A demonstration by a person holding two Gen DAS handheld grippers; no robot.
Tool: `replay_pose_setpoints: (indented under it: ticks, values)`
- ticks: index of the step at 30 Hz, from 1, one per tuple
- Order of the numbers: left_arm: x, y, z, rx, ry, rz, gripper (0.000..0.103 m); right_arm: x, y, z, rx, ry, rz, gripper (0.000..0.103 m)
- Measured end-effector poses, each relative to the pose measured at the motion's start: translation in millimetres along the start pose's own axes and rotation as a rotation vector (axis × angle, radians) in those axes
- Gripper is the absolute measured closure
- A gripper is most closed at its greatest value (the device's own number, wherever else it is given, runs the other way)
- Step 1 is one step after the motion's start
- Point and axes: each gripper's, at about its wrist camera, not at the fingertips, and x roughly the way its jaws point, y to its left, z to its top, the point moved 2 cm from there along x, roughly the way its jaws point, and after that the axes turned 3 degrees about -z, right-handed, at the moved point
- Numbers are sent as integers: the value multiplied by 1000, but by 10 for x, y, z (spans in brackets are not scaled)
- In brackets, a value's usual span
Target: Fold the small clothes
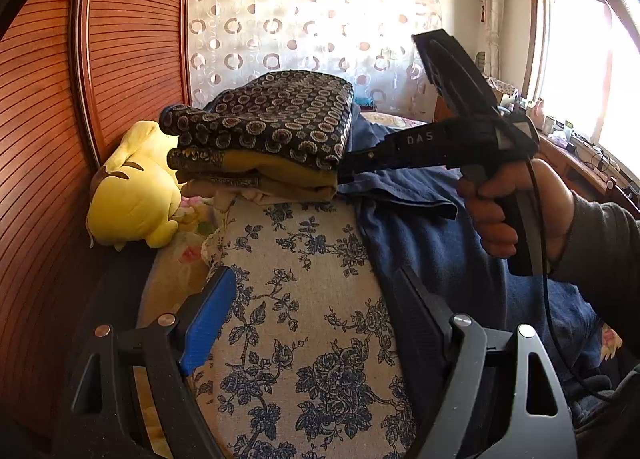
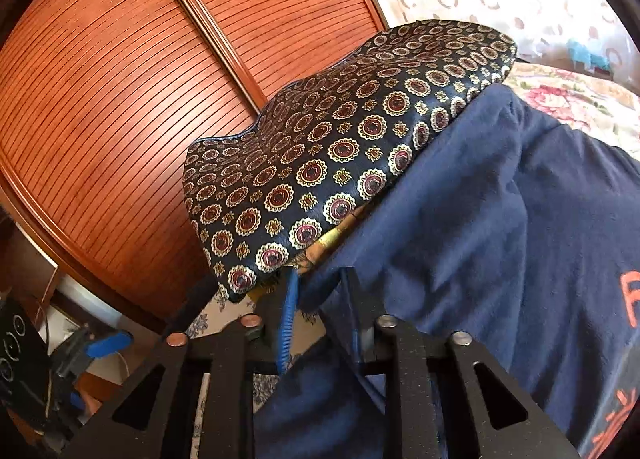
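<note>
Navy garment (image 2: 480,219) is pinched in the right gripper (image 2: 316,299); left gripper (image 1: 316,299) hangs released above the floral cushion (image 1: 312,339).

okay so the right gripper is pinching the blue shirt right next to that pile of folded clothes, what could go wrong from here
1. The right gripper is shut on the navy shirt right beside the folded stack; pulling could drag or topple it, maybe toward the yellow plush toy.
2. Its fingers may have caught the patterned cloth's edge too; the contact is hard to see.
3. The left gripper is open over the floral cushion, so nothing steadies the shirt.
</note>
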Motion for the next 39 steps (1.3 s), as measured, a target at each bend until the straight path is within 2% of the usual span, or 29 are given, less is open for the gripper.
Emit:
replay_pose_setpoints:
  ticks: [1, 3, 11, 14, 17, 21, 24, 29, 32, 35, 38, 39]
  values:
    - [15, -4, 5, 4, 2, 0, 21, 16, -27, 25, -2, 8, 3, 96]
    - [43, -13, 23, 10, 5, 2, 21, 74, -57, 100, -29, -15, 24, 100]
    - [165, -167, 164, 34, 8, -25, 21, -276, -209, 351, -96, -86, 20, 101]
    - [256, -254, 250, 48, 12, -43, 21, -516, -435, 469, -108, -110, -10, 101]
    - [373, -344, 343, 61, 20, -69, 21, -714, -766, 572, -105, -125, -79, 101]
    - [575, -514, 475, 103, 37, -95, 21, -800, -1385, 689, -49, -97, -199, 101]
    - [714, -606, 559, 126, 51, -115, 21, -713, -1669, 684, -21, -44, -252, 101]
    - [942, -753, 678, 145, 78, -135, 21, -519, -1721, 670, -17, 6, -285, 101]
    - [1060, -853, 764, 151, 87, -145, 21, -623, -1650, 636, -33, 13, -304, 100]
    - [1164, -928, 898, 162, 88, -155, 21, -769, -1729, 588, -15, -6, -315, 87]
    - [1251, -1018, 1024, 174, 82, -173, 21, -1163, -1803, 426, 5, -59, -321, 81]
    - [1282, -1050, 1056, 178, 82, -180, 21, -1267, -1842, 380, 12, -83, -341, 75]
